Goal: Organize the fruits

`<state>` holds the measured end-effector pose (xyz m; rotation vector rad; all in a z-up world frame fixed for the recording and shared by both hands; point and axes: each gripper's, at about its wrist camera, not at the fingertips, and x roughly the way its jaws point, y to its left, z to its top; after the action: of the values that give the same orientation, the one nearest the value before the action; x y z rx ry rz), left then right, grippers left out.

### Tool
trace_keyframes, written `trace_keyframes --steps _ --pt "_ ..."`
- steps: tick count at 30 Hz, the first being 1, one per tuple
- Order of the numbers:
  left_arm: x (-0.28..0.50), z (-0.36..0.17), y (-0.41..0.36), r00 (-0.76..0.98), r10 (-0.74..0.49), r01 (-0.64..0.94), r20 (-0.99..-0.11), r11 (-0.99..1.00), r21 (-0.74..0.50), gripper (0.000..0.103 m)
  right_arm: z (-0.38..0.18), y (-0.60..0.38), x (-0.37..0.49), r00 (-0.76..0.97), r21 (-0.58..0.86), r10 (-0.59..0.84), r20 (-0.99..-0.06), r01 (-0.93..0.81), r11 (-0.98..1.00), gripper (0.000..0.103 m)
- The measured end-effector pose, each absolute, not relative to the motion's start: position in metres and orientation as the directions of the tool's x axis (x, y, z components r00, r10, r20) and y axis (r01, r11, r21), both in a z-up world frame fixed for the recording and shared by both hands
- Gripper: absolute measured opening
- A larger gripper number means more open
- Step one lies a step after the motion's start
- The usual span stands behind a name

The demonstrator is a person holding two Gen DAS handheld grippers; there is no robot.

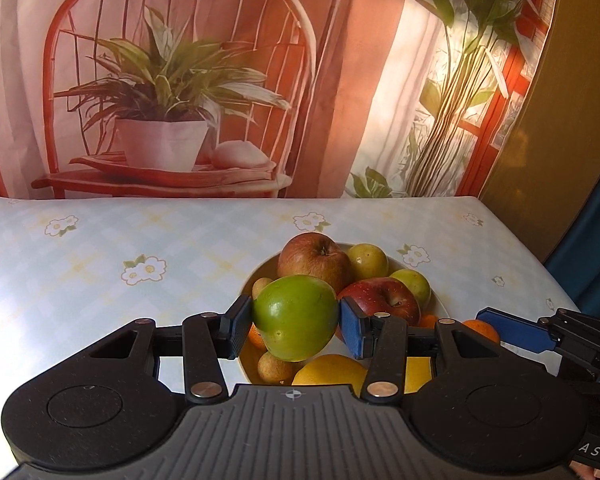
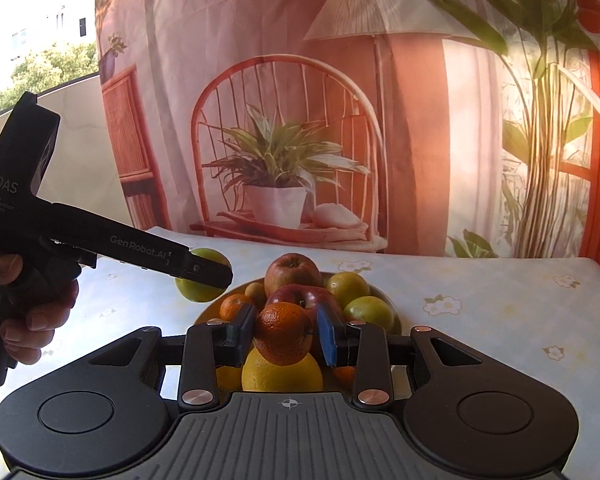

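Hanging above the white fruit-filled bowl [image 1: 440, 300], a smooth, firm green apple [image 1: 295, 318] sits clamped at its widest girth in the left gripper [image 1: 296, 326]. Beside it, the right gripper [image 2: 285, 336] pinches a small, softer, dimpled orange tangerine [image 2: 284, 332] over the floral tabletop [image 1: 140, 240].

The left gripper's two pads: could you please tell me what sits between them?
A green apple, clamped between the left gripper pads above the fruit bowl, shown in the left wrist view.
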<state>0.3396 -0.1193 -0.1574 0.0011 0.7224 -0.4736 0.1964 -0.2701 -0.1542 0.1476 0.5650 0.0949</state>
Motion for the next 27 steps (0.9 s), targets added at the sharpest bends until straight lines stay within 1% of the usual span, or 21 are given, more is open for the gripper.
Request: trace_keyframes --steps 13,21,27 --pt "0.351 -0.174 -0.132 0.603 -0.421 0.414 -0.677 0.891 -0.186 0.05 -0.165 -0.275 0.205 0.833 0.179 0.125 -0.54 -0.032 0.983 0.031" --pt "0.348 -0.163 -0.122 0.629 -0.456 0.415 -0.629 0.882 -0.224 0.05 -0.163 -0.267 0.213 0.829 0.149 0.129 -0.545 -0.056 0.987 0.031" --pt "0.337 -0.154 -0.101 0.68 -0.422 0.375 -0.6 0.903 -0.209 0.05 -0.162 -0.256 0.226 0.821 0.145 0.147 -0.551 -0.079 0.986 0.031"
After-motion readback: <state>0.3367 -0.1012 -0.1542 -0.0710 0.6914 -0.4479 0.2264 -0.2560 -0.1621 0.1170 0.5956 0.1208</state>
